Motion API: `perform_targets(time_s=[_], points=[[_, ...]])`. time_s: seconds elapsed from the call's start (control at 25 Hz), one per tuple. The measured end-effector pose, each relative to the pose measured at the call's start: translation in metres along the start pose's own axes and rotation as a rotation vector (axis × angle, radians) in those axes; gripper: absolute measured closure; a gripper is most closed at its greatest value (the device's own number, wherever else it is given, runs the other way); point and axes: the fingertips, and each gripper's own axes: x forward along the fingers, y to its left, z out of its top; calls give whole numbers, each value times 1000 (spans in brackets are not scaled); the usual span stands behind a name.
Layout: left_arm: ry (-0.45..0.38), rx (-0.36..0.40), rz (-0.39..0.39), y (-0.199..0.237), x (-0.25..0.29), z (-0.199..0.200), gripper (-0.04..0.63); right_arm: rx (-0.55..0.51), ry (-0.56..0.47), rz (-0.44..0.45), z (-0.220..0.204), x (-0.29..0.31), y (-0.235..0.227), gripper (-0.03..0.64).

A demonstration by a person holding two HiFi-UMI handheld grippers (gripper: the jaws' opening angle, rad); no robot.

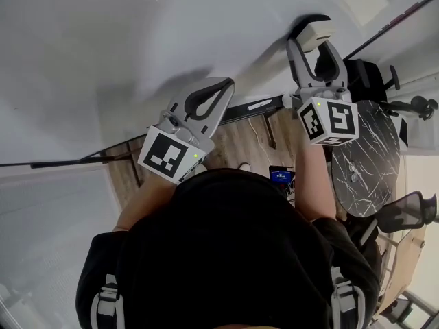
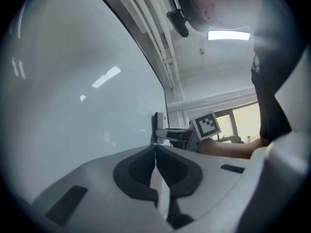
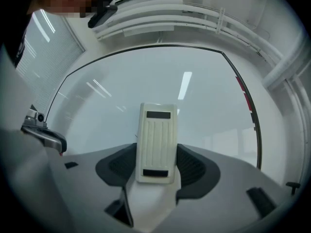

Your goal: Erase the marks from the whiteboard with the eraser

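Cream ribbed plastic forms the back of the eraser [image 3: 156, 142], which sits upright between the jaws of the right gripper [image 1: 315, 52]. The dark pads press on its two long sides, so the jaws stand only as far apart as the eraser is wide. In the head view the eraser [image 1: 317, 31] lies flat against the whiteboard [image 1: 137, 40], toward the board's right edge and above its lower edge. The left gripper view shows it face-on to the glossy surface, with the marker cube of the right gripper behind it. The left gripper [image 1: 226, 82] is near the lower edge of the board, to the left of the right gripper and apart from it. Its jaws are closed together, pad against pad, with nothing between them. Below the board lies a wooden floor [image 1: 233, 142], and a round marble table [image 1: 363, 163] stands to the right.
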Motion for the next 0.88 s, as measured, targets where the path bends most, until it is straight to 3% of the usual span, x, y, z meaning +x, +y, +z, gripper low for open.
perform_targets(time_s=[0.44,0.64,0.88], points=[[5,29,57,-8,-6,7,591,34,7,-33,-6,-8,-32,365],[6,34,82,0,-21,9,591,38,14,-17,-1,-17,-15,365],[2,31,93,0,-29,8,591,13,4,72,8,-27,25,364]])
